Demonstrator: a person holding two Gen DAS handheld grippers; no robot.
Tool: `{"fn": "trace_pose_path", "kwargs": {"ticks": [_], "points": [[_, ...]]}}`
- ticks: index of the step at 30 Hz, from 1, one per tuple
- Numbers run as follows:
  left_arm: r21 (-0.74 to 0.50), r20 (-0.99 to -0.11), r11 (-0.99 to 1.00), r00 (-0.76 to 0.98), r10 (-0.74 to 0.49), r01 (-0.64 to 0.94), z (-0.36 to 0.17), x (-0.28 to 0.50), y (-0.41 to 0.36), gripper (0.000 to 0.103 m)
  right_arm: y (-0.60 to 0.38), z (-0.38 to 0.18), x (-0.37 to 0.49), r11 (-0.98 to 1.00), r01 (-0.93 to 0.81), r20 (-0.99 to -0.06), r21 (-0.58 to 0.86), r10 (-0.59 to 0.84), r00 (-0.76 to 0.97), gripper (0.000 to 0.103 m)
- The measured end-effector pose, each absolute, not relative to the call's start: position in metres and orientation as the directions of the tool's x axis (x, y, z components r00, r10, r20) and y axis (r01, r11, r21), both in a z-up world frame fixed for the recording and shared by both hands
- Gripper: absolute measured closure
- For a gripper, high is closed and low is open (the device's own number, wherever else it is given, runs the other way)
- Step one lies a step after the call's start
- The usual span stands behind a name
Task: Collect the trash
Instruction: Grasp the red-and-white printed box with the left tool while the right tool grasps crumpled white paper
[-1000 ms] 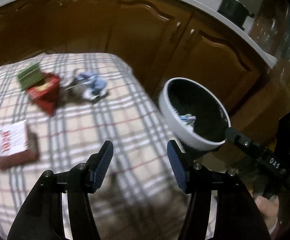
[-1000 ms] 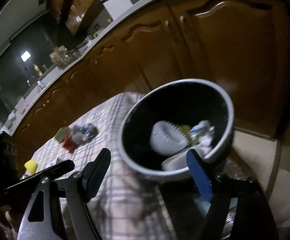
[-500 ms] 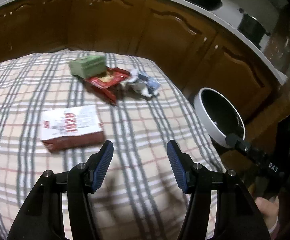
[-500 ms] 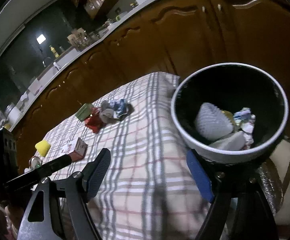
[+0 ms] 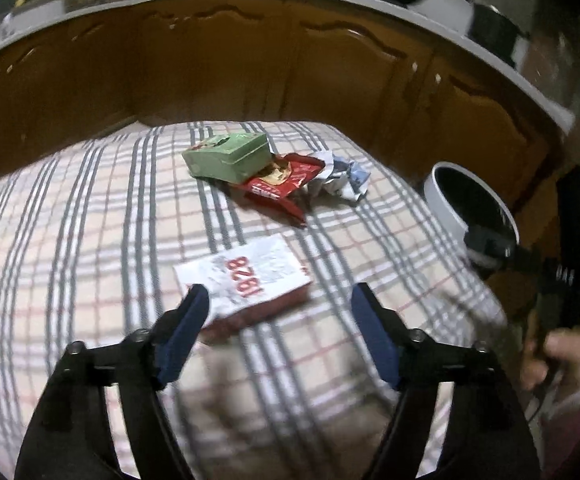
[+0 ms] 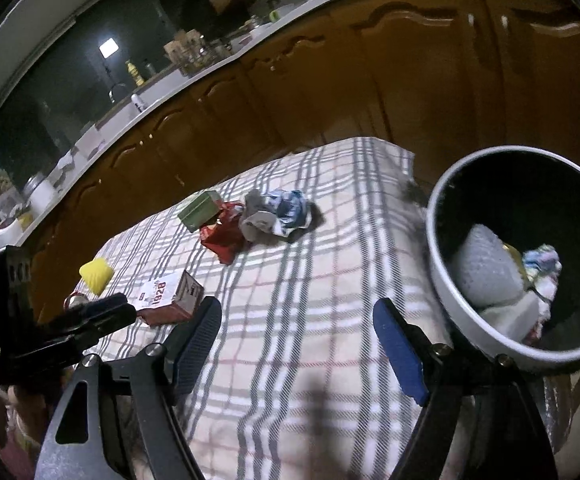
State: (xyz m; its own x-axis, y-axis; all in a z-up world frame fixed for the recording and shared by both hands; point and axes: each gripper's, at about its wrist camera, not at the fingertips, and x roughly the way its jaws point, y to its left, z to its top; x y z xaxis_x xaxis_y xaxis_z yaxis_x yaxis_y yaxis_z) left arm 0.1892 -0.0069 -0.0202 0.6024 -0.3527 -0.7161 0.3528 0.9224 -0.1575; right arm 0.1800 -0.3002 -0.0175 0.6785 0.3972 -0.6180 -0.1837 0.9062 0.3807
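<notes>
My left gripper point(image 5: 280, 320) is open, just in front of a white and dark red carton marked 1928 point(image 5: 246, 280), which also shows in the right wrist view point(image 6: 168, 298). Farther back lie a green box point(image 5: 228, 156), a red wrapper point(image 5: 280, 184) and crumpled blue-white paper point(image 5: 343, 180). My right gripper point(image 6: 297, 336) is open and empty over the checked tablecloth point(image 6: 309, 280). A white bin with a dark inside point(image 6: 449, 300) holds trash beside the table's right edge; it also shows in the left wrist view point(image 5: 445, 196).
A yellow sponge-like block point(image 6: 96, 276) sits at the table's left, near a small metal-topped item point(image 6: 74, 302). Brown wooden cabinets point(image 5: 250, 72) under a white counter run behind the table. The left gripper's body point(image 6: 50, 328) shows in the right wrist view.
My left gripper has swung left away from the bin and closed in on the 1928 carton. The right view has shifted, so the bin now sits at its right edge.
</notes>
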Motion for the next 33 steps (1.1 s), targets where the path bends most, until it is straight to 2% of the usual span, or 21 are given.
{"fn": "trace_pose_path", "kwargs": {"ticks": [6, 14, 20, 21, 23, 24, 26, 29, 33], "points": [[-0.018, -0.745, 0.876, 0.578, -0.332, 0.481, -0.030, 0.207, 0.003, 0.021, -0.282, -0.019, 0.210, 0.905, -0.221, -0.634, 0.363, 0.414, 0.653, 0.023], [-0.015, -0.771, 0.813, 0.511, -0.380, 0.582, -0.042, 0.226, 0.001, 0.017, -0.268, -0.031, 0.260, 0.904, -0.203, -0.660, 0.377, 0.416, 0.626, 0.024], [0.022, -0.789, 0.804, 0.504, -0.350, 0.594, -0.053, 0.227, -0.010, 0.018, -0.262, -0.044, 0.294, 0.912, -0.171, -0.687, 0.372, 0.395, 0.610, 0.027], [0.020, -0.790, 0.810, 0.506, -0.347, 0.587, -0.054, 0.227, -0.010, 0.019, -0.262, -0.047, 0.299, 0.910, -0.159, -0.690, 0.382, 0.396, 0.606, 0.031], [0.009, -0.796, 0.817, 0.499, -0.343, 0.576, -0.055, 0.227, -0.009, 0.033, -0.263, -0.050, 0.306, 0.908, -0.148, -0.694, 0.393, 0.398, 0.600, 0.038], [0.003, -0.799, 0.821, 0.495, -0.342, 0.571, -0.055, 0.227, -0.008, 0.034, -0.263, -0.051, 0.308, 0.906, -0.145, -0.695, 0.397, 0.400, 0.597, 0.050], [0.003, -0.799, 0.833, 0.502, -0.330, 0.553, -0.054, 0.223, -0.007, 0.039, -0.262, -0.053, 0.310, 0.908, -0.141, -0.703, 0.394, 0.397, 0.590, 0.083], [-0.007, -0.792, 0.843, 0.512, -0.333, 0.538, -0.050, 0.211, -0.011, 0.043, -0.261, -0.051, 0.302, 0.910, -0.151, -0.696, 0.385, 0.394, 0.600, 0.095], [-0.045, -0.786, 0.871, 0.521, -0.332, 0.489, -0.046, 0.197, -0.018, 0.045, -0.264, -0.044, 0.281, 0.909, -0.174, -0.676, 0.380, 0.401, 0.618, 0.100]]}}
